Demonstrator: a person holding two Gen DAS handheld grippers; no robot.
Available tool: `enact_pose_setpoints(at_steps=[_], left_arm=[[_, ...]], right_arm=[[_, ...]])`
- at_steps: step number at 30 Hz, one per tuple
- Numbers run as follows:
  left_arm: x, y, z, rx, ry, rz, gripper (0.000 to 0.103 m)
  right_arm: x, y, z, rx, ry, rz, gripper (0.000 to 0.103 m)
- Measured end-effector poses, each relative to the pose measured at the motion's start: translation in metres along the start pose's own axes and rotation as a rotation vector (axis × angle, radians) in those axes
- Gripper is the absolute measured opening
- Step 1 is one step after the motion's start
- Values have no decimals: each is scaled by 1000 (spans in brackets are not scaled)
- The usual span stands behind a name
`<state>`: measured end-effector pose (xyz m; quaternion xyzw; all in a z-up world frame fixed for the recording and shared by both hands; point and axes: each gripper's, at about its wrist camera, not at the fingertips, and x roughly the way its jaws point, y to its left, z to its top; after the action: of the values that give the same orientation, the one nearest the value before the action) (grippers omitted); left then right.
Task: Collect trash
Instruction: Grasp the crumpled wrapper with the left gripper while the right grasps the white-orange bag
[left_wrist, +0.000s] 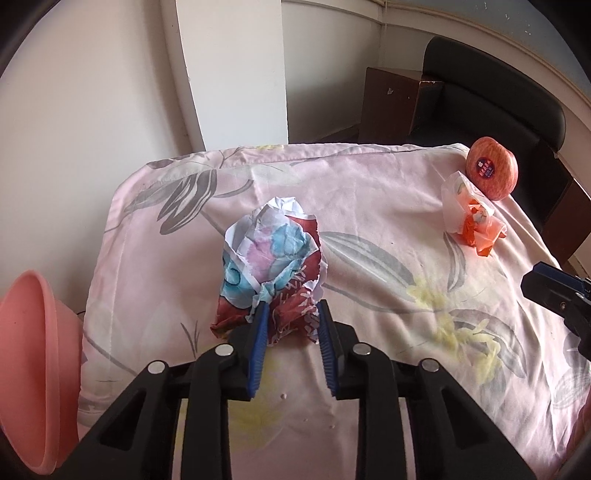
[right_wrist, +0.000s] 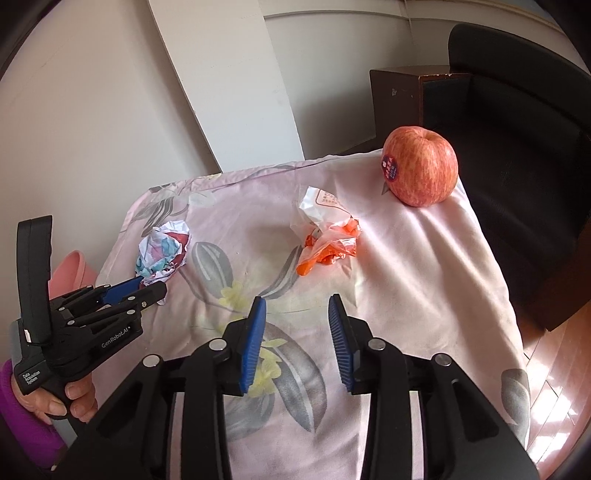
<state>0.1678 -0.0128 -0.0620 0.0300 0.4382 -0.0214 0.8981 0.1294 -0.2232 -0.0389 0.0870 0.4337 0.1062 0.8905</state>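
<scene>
A crumpled ball of blue, pink and red printed paper (left_wrist: 269, 251) lies on the pink flowered cloth (left_wrist: 388, 206). My left gripper (left_wrist: 291, 314) has its blue pads pressed on the ball's near end. The right wrist view shows that same paper ball (right_wrist: 166, 247) at the left gripper's tips (right_wrist: 151, 286). An orange and white plastic wrapper (right_wrist: 328, 236) lies crumpled farther back. My right gripper (right_wrist: 297, 306) stands open above the cloth, short of the wrapper, with nothing between its fingers.
A red apple (right_wrist: 421, 170) with a sticker sits at the cloth's far right corner, just behind the wrapper. A pink plastic bowl (left_wrist: 33, 369) stands off the table's left edge. A black chair (right_wrist: 517, 147) and a brown cabinet (right_wrist: 395, 96) lie beyond.
</scene>
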Motion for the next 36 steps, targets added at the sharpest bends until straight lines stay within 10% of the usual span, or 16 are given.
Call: enact_pose_setpoints(at_steps=[5, 36], left_arm=[[-12, 5, 0, -30, -20, -15, 11], [-50, 11, -19, -95, -35, -92, 10]], right_arm=[[2, -6, 2, 8, -1, -8, 36], [48, -28, 39, 58, 31, -13, 35]])
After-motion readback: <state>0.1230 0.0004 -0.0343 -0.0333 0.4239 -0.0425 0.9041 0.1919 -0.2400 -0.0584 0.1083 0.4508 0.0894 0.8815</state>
